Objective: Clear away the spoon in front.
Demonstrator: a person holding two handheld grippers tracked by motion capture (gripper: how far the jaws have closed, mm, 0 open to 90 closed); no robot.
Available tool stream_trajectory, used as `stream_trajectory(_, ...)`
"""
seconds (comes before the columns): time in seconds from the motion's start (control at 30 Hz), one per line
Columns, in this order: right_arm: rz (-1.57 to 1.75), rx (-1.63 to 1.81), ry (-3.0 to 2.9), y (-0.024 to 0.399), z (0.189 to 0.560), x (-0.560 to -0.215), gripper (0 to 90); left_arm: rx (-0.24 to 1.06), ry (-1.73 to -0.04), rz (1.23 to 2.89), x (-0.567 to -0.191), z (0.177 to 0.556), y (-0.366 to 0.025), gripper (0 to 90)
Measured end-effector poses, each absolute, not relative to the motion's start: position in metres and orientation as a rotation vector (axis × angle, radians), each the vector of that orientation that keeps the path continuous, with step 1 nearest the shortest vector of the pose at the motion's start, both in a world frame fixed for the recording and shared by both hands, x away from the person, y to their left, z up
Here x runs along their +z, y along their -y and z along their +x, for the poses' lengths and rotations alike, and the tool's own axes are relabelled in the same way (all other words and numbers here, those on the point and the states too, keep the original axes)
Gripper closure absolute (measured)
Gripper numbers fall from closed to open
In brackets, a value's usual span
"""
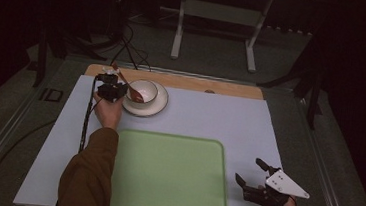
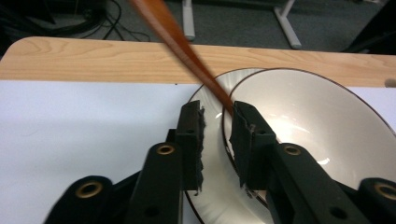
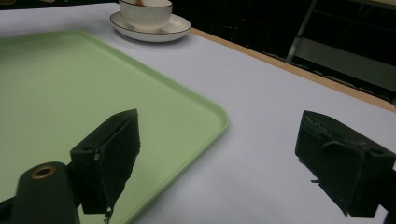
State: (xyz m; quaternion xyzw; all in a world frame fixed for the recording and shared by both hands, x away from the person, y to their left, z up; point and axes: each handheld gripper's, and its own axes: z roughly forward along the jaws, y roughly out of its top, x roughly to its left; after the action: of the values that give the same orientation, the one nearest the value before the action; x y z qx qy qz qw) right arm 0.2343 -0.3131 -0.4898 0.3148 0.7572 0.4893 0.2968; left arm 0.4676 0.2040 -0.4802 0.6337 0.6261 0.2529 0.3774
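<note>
Left gripper point(image 1: 114, 91): held in the person's left hand point(image 1: 107, 112) at the far left of the worktop, just beside the bowl and saucer.
Left jaws: drawn close together, with a narrow gap between the 2 pads. In the left gripper view the left pad point(image 2: 192, 140) stands over the saucer and the right pad point(image 2: 244, 140) sits at the bowl's rim. The spoon handle runs down to the tip of the right pad; whether the pads press on it cannot be told.
Spoon point(image 1: 128, 85): reddish-brown, resting in the bowl, handle tilted up and away to the far left. In the left gripper view the handle point(image 2: 180, 44) crosses diagonally from the top toward the jaws.
Bowl point(image 1: 148, 87): white with a dark rim line, upright on the saucer.
Saucer point(image 1: 159, 106): white, on the white sheet near the far left edge of the worktop, beyond the tray.
Tray point(image 1: 169, 174): pale green, flat, on the near middle of the worktop, well apart from the saucer.
Right gripper point(image 1: 252, 182): in the person's right hand at the near right corner, just beside the tray's right edge.
Right jaws: wide apart, nothing between them. In the right gripper view the tray corner point(image 3: 205, 112) lies between the 2 pads.
Worktop point(image 1: 232, 90): wooden, largely covered by a white sheet point(image 1: 219, 119).
</note>
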Motion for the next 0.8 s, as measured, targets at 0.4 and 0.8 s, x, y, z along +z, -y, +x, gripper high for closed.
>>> stream_trajectory(0.4, 0.842, 1.302, -2.015, 0.314, 0.235, -0.490, 13.6, 0.610, -1.620, 1.575, -0.484, 0.480, -0.202, 45.9)
stream_trajectory(0.8, 0.861, 1.302, -2.009, 0.316, 0.237, -0.491, 13.6, 0.597, -1.611, 1.608, -0.484, 0.503, -0.187, 28.0)
